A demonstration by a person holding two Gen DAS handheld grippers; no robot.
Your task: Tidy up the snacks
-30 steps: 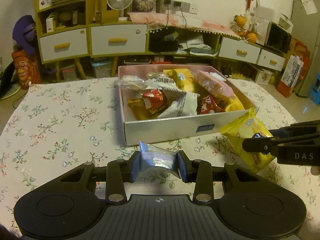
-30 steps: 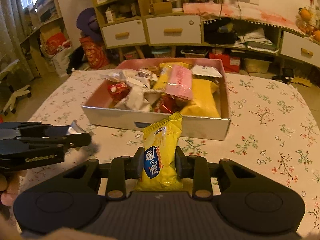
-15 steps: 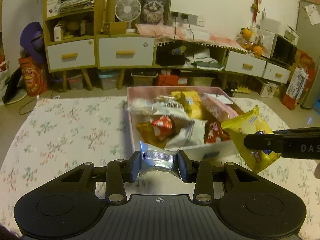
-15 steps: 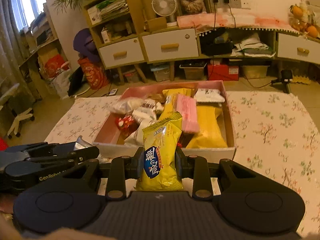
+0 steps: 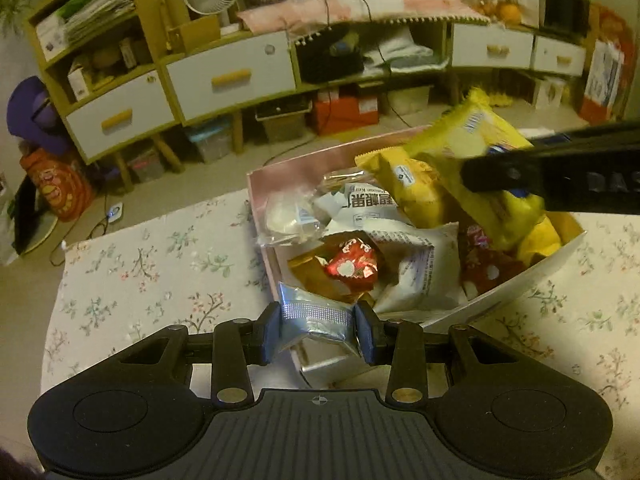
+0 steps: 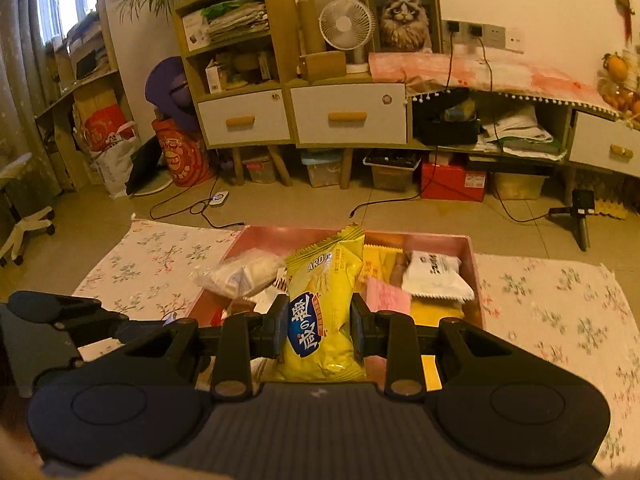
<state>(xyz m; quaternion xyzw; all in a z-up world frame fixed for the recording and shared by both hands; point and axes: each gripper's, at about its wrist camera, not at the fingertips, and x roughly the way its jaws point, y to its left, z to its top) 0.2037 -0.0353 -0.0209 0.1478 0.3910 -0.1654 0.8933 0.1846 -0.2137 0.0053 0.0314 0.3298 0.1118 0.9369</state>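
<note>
- The silver foil packet (image 5: 316,320) is clamped between the left gripper (image 5: 318,330) pads, above the near left corner of the snack box (image 5: 532,276); only the left wrist view shows it.
- The yellow snack bag (image 6: 324,312) is pinched upright in the right gripper (image 6: 319,330), over the box's middle.
- In the left view that bag (image 5: 476,168) hangs at 2 o'clock, above the packed snacks.
- The box rests on a floral tablecloth (image 6: 160,264).
- Only the right view shows the cat picture (image 6: 404,16) at 12 o'clock.
</note>
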